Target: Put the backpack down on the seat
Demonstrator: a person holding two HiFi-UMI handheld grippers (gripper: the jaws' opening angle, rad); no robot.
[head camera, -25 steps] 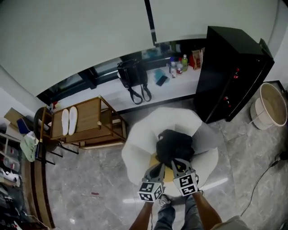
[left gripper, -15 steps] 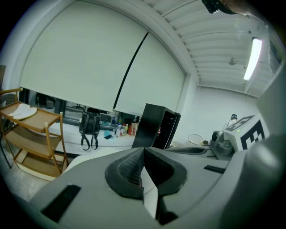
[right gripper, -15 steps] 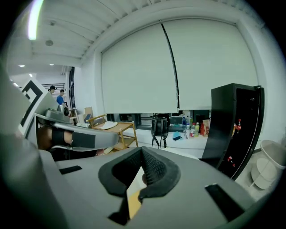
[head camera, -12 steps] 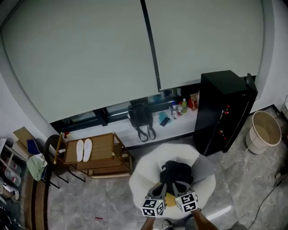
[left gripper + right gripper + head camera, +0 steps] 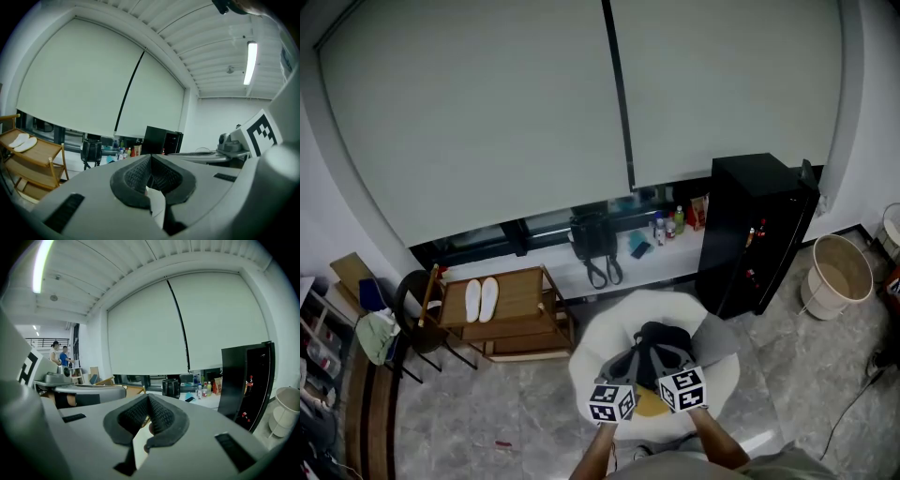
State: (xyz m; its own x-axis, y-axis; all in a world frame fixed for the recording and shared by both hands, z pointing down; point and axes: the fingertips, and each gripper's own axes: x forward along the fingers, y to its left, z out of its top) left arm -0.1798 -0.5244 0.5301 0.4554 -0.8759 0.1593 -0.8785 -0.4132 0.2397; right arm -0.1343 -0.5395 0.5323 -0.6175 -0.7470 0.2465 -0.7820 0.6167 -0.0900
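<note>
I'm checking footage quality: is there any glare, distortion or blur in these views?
Head view: even light and sharp, but the blind bows from wide-angle distortion. Left gripper view: black corners, the ceiling lamp is blown out, and the close fingers loom large. Right gripper view: black corners too, with a lamp glaring at top left.

No readable word, brand or number anywhere. Only black-and-white square code patterns, without letters, on the white marker cube (image 5: 612,402) of the left gripper (image 5: 630,362) and the white marker cube (image 5: 683,390) of the right gripper (image 5: 667,356). Well beyond both grippers, small plastic bottles (image 5: 660,229) and a red-orange packet (image 5: 697,212) on the long white ledge (image 5: 661,262): labels too small to read.
</note>
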